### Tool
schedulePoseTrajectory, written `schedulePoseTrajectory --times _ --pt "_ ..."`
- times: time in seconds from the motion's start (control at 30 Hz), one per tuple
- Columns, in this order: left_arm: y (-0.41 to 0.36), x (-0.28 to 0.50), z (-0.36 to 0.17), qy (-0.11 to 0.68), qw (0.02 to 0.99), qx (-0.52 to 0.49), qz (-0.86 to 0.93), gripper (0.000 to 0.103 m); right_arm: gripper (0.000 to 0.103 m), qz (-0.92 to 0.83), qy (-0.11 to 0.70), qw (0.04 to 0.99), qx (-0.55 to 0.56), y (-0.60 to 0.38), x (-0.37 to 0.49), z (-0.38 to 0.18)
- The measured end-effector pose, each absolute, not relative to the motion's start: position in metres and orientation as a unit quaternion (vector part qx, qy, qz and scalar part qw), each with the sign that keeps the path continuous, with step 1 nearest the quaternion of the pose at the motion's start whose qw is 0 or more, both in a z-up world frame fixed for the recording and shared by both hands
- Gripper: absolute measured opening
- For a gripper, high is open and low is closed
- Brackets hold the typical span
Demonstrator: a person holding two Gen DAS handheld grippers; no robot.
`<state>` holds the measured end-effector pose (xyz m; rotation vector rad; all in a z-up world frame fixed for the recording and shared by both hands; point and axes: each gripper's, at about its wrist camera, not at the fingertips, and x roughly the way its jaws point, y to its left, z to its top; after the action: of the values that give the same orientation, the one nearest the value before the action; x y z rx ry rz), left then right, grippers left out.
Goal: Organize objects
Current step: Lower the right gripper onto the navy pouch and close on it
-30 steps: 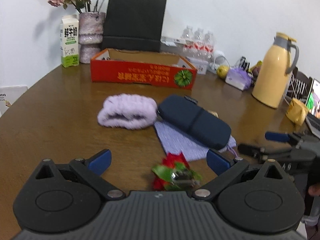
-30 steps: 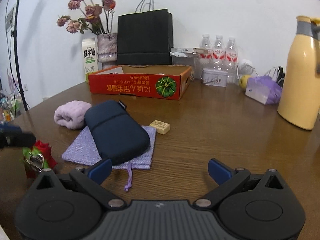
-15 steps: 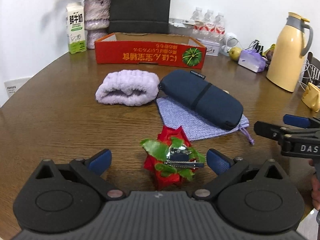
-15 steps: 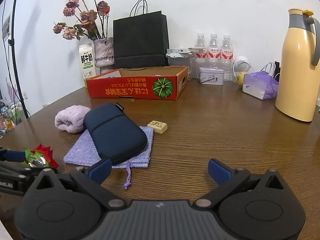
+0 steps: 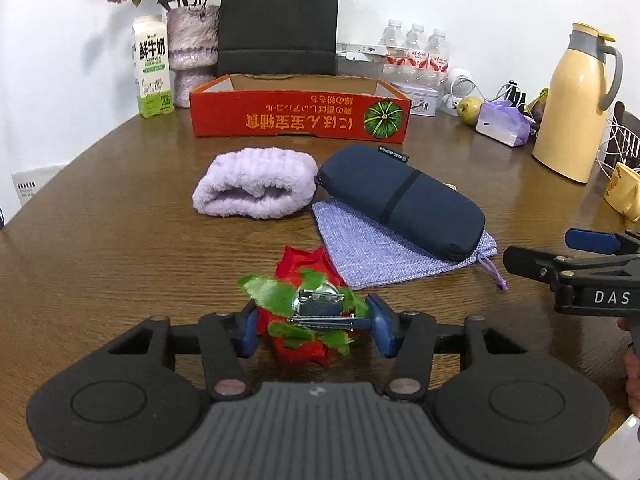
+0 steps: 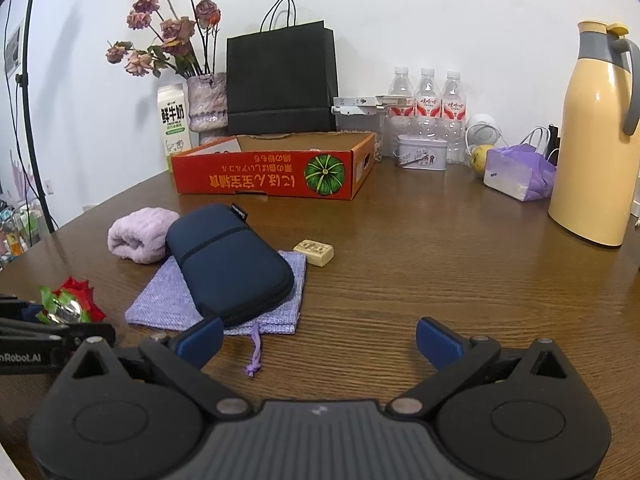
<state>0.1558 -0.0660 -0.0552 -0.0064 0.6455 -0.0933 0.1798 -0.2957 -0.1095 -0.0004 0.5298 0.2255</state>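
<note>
A red fabric flower with green leaves and a metal pin [image 5: 308, 280] lies on the brown table, between the blue pads of my left gripper [image 5: 315, 328]. The jaws are closing, and both pads touch the flower's sides. Behind it lie a rolled lilac towel [image 5: 254, 188], a navy zip case [image 5: 400, 196] on a lilac drawstring pouch [image 5: 360, 248], and an open red cardboard box [image 5: 300, 116]. My right gripper [image 6: 319, 340] stands open over bare table, with nothing between its fingers. A small tan tile [image 6: 314, 252] sits right of the case.
At the back stand a milk carton [image 5: 151, 72], a vase of dried flowers [image 5: 192, 52], a black paper bag [image 5: 278, 20] and water bottles [image 6: 427, 96]. A yellow thermos jug [image 6: 592, 140], a purple bag [image 6: 516, 172] and a tin [image 6: 422, 152] are at the right.
The left gripper moved forward and down over the flower, and its jaws went from wide open to closed around it. The right gripper stayed still.
</note>
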Motion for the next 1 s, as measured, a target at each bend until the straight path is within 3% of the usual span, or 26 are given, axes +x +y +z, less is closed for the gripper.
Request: schedulePoseTrajectory --times 0.63,1.0 --pt "-0.005 0.171 -0.04 0.272 0.962 -0.009 -0.005 0.054 0.103 0.133 0.273 0.953 -0.018 -0.276 0.186 -0.109" --pt "0.036 0.206 -0.031 0.259 0.966 -0.02 0.009 0.054 0.103 0.154 0.278 0.944 -0.089 -0.227 0.225 -0.095"
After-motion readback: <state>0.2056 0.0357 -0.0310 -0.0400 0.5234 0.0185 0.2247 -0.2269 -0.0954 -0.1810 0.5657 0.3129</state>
